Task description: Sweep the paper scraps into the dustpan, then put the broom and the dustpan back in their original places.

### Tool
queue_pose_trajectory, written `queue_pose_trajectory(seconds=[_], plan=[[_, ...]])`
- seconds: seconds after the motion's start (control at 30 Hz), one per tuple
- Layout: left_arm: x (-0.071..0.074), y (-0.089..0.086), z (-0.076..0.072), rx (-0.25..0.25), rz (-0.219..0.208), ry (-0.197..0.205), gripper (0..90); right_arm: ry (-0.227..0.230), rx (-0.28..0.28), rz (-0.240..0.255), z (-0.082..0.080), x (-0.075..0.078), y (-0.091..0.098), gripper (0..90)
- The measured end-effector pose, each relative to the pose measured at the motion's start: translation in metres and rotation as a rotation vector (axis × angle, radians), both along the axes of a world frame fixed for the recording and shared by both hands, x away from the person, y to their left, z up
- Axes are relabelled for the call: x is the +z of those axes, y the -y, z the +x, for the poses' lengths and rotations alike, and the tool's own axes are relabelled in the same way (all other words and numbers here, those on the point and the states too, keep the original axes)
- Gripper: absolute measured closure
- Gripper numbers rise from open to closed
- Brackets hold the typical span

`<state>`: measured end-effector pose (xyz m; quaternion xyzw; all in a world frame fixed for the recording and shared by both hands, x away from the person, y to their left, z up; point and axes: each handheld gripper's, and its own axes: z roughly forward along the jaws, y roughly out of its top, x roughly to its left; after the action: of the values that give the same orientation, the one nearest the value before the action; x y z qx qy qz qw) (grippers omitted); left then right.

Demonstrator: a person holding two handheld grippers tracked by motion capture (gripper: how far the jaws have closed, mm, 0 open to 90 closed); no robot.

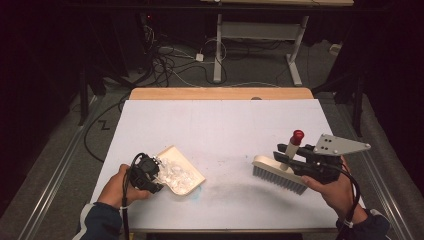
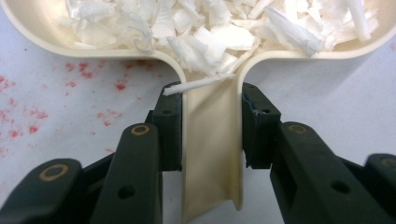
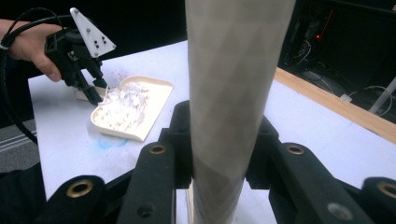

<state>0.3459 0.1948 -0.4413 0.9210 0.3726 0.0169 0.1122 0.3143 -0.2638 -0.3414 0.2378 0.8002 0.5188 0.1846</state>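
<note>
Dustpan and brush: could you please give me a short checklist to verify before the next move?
1. Left gripper shut on dustpan handle: ok.
2. Right gripper shut on brush handle: ok.
3. Paper scraps inside the dustpan: ok; one scrap lies at the handle's neck.
4. Brush apart from the dustpan: ok.
5. Dustpan flat on the table: ok.
6. Loose scraps left on the table: cannot tell.

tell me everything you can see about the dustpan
The dustpan is cream-coloured, plastic by the look, with a shallow tray, a raised rim and a short channel-shaped handle. It lies flat on the white table, near its front left. White paper shreds fill the tray, one strip lying across the handle's root. The left gripper is shut on the handle, a pad pressing each side.
</note>
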Motion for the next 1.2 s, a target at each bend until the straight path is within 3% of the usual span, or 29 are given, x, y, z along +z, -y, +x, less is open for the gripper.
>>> queue_pose_trajectory(seconds=[0.23, 0.5, 0.83, 1.03, 1.2], plan=[[0.005, -0.008, 0.0, 0.027, 0.002, 0.019, 62.6, -0.009, 0.018, -0.017, -0.007, 0.002, 0.014, 70.8], [0.002, -0.014, 0.002, 0.069, -0.027, 0.009, 62.7, -0.055, 0.037, -0.037, -0.009, 0.0, 0.024, 70.8], [0.0, -0.02, 0.009, 0.141, -0.032, 0.041, 62.6, -0.127, 0.069, -0.065, -0.005, -0.006, 0.039, 70.7], [-0.001, -0.024, 0.014, 0.212, -0.046, 0.064, 62.5, -0.179, 0.083, -0.094, 0.001, -0.012, 0.045, 70.7], [-0.003, -0.029, 0.016, 0.278, -0.047, 0.08, 62.6, -0.19, 0.075, -0.116, 0.01, -0.016, 0.047, 70.7]])
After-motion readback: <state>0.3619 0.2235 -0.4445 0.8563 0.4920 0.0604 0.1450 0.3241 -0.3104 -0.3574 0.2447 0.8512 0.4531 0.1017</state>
